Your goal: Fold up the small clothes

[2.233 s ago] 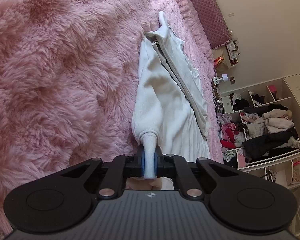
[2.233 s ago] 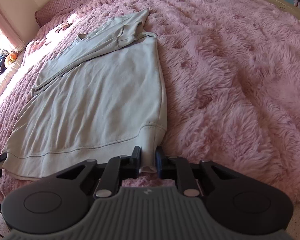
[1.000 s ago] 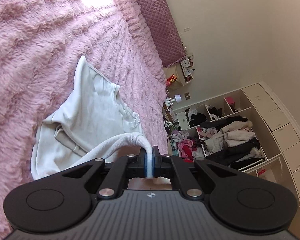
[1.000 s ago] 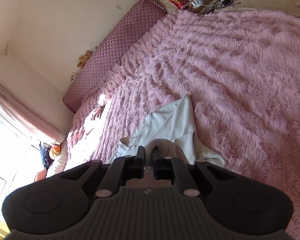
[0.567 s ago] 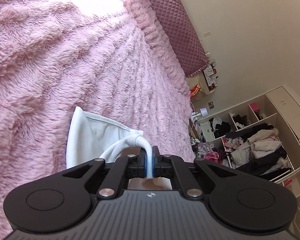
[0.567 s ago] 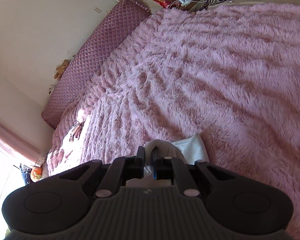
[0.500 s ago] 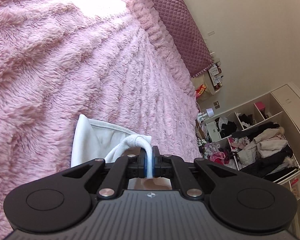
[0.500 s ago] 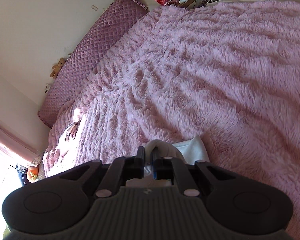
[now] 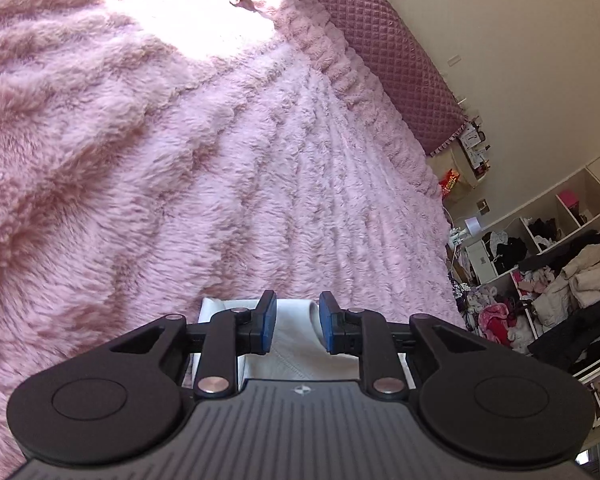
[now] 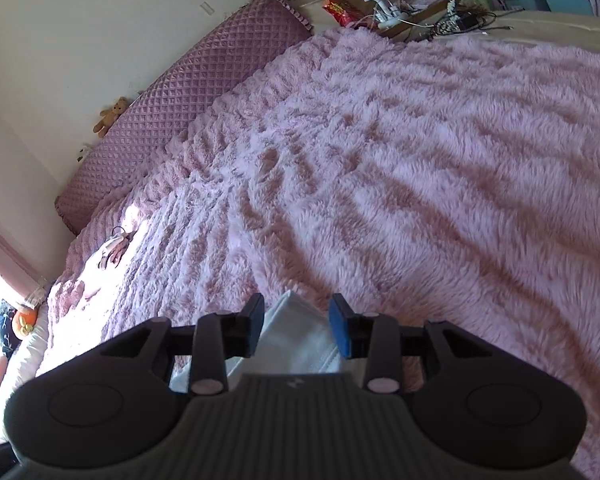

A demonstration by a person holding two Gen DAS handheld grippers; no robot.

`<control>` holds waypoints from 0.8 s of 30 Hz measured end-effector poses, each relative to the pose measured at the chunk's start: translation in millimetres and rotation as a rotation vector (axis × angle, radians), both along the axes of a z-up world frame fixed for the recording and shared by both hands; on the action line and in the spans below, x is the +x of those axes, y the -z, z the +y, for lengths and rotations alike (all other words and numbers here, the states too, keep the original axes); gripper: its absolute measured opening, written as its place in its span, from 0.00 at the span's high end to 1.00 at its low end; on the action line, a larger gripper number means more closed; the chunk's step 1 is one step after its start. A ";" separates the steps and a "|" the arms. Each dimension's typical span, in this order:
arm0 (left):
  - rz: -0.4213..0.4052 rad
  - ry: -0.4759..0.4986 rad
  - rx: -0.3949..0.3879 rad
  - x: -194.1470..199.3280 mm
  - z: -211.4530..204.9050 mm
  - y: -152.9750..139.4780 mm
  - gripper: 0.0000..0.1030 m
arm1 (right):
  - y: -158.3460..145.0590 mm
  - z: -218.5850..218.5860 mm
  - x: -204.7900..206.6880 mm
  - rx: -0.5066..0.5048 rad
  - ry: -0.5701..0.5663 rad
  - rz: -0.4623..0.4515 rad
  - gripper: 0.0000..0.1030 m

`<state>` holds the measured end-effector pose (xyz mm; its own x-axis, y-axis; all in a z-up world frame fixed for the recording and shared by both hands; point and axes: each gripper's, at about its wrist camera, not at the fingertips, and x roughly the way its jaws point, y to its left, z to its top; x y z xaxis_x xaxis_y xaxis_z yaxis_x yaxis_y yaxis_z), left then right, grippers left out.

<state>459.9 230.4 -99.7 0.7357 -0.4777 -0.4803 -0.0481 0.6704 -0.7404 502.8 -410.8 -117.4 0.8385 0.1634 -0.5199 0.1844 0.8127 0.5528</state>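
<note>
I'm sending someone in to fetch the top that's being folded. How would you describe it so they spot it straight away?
Look at the big bed covered with a fluffy pink blanket. At its near edge lies a white garment, folded over on itself, under the left tongs and right tongs, whose jaws have just been opening off it. It is the only smooth white cloth on the shaggy pink fur.

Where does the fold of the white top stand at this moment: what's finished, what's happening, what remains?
Done: the white top has been carried over onto itself and lies on the pink blanket. In hand: the left gripper and right gripper have just been opening; cloth lies between the jaws, unpinched. Left: withdrawing and any further fold; most of the garment is hidden, so the final shape is unclear.
</note>
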 end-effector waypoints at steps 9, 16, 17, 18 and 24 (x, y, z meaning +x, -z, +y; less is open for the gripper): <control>0.006 0.204 0.291 -38.8 -28.8 -19.4 0.68 | -24.9 52.0 -7.6 -0.313 -0.284 -0.055 0.63; 0.031 0.255 0.383 -40.1 -46.1 -0.1 0.68 | -17.2 75.4 -7.9 -0.323 -0.321 -0.019 0.59; 0.022 0.258 0.405 -38.5 -49.1 -0.4 0.68 | -15.7 75.7 -9.1 -0.319 -0.311 -0.014 0.59; 0.017 0.258 0.433 -36.4 -52.9 -0.6 0.68 | -14.1 74.6 -10.0 -0.315 -0.301 -0.007 0.59; 0.014 0.253 0.672 -27.0 -82.5 5.8 0.75 | -1.4 56.2 -23.1 -0.288 -0.240 0.034 0.59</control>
